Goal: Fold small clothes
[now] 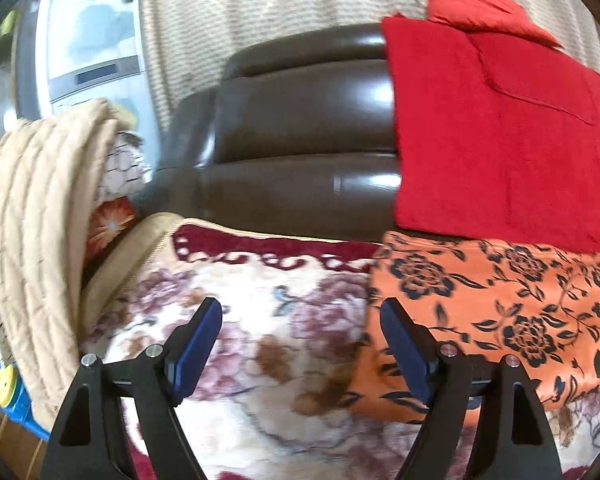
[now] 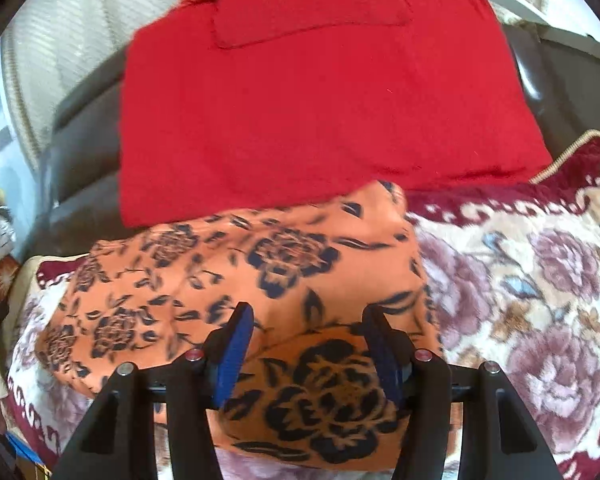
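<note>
An orange cloth with black flowers [image 2: 284, 280] lies on a floral blanket [image 2: 540, 300]. Its far edge is tucked under a red garment [image 2: 320, 100]. My right gripper [image 2: 308, 314] hovers over the near part of the orange cloth, jaws apart, with the cloth showing below the gap and nothing pinched. In the left wrist view the orange cloth [image 1: 500, 312] is on the right and the red garment [image 1: 500, 140] is draped behind it. My left gripper [image 1: 300, 306] stands open over the bare blanket [image 1: 260, 360], its right finger at the cloth's left edge.
A dark brown leather backrest [image 1: 300, 120] rises behind the blanket, with a beige curtain [image 1: 260, 0] beyond. A quilted beige cover [image 1: 40, 240] hangs at the left, next to a white appliance [image 1: 88, 40]. The blanket's maroon border [image 2: 500, 200] runs along its far edge.
</note>
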Available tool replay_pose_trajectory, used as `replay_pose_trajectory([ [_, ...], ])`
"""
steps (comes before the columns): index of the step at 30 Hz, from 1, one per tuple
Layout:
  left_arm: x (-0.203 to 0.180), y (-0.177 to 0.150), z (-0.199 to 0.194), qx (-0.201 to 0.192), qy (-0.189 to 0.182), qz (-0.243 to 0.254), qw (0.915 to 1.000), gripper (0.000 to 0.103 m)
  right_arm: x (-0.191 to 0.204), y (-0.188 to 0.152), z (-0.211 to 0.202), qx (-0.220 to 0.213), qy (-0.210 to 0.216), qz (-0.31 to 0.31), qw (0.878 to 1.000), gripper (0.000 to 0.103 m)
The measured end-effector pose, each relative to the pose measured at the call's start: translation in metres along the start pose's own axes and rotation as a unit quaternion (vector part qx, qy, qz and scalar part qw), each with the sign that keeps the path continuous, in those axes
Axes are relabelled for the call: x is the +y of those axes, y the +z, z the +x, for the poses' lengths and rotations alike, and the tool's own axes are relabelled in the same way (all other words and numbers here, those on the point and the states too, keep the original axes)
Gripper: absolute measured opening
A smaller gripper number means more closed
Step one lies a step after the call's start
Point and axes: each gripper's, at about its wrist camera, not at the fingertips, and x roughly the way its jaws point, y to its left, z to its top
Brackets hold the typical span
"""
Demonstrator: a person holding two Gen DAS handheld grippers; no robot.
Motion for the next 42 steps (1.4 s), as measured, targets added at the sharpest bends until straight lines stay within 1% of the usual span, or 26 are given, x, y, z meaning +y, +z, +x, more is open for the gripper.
replay_pose_trajectory([
  [3, 0.017, -0.001, -0.005, -0.003, 0.013, -0.014, 0.9998, 0.082, 0.008, -0.001, -0.005, -0.010, 0.015, -0.007, 1.000, 0.061],
  [8, 0.045, -0.002, -0.013, -0.009, 0.033, -0.037, 0.9987, 0.082, 0.008, -0.003, -0.003, -0.008, 0.026, 0.002, 1.000, 0.061],
  [15, 0.076, -0.004, -0.021, -0.017, 0.056, -0.066, 0.9961, 0.082, 0.005, -0.004, -0.002, -0.007, 0.031, 0.016, 0.999, 0.061],
  [20, 0.093, -0.007, -0.024, -0.021, 0.071, -0.079, 0.9942, 0.082, 0.008, -0.004, 0.000, -0.006, 0.032, 0.014, 0.999, 0.061],
  [26, 0.103, -0.010, -0.025, -0.023, 0.080, -0.087, 0.9928, 0.082, 0.013, -0.005, 0.003, -0.005, 0.034, 0.009, 0.999, 0.061],
  [34, 0.105, -0.011, -0.023, -0.020, 0.079, -0.085, 0.9930, 0.082, 0.019, -0.006, 0.006, -0.002, 0.033, 0.006, 0.999, 0.061],
  [42, 0.110, -0.011, -0.024, -0.022, 0.088, -0.090, 0.9918, 0.082, 0.017, -0.006, 0.007, -0.002, 0.033, 0.012, 0.999, 0.061],
])
